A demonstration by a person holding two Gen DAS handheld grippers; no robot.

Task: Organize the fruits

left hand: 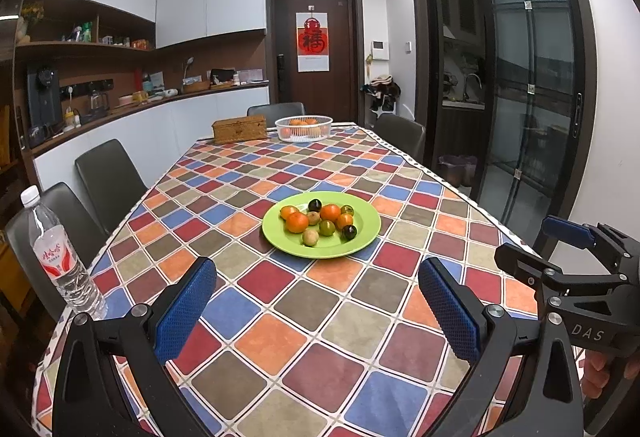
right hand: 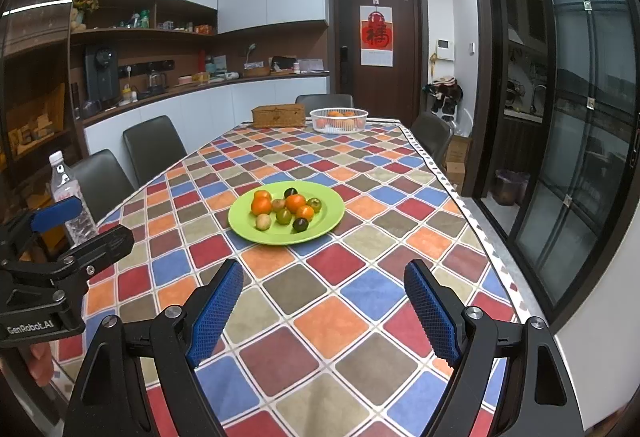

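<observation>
Left wrist: green plate (left hand: 362,233) w/ orange, green, dark fruits (left hand: 320,222).

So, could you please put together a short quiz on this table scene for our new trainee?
1. True or false: the left gripper is holding a fruit.
2. Which holds the mixed fruit nearest the grippers? A) white basket B) green plate C) wicker box
3. Fill in: the water bottle stands near the table's ____ edge, as both cameras see it.

Key:
1. False. Both it and the right gripper are open and empty, short of the plate.
2. B. It carries orange, green, dark and pale fruits; the basket at the far end holds only orange ones, as far as can be seen.
3. Left.
</observation>
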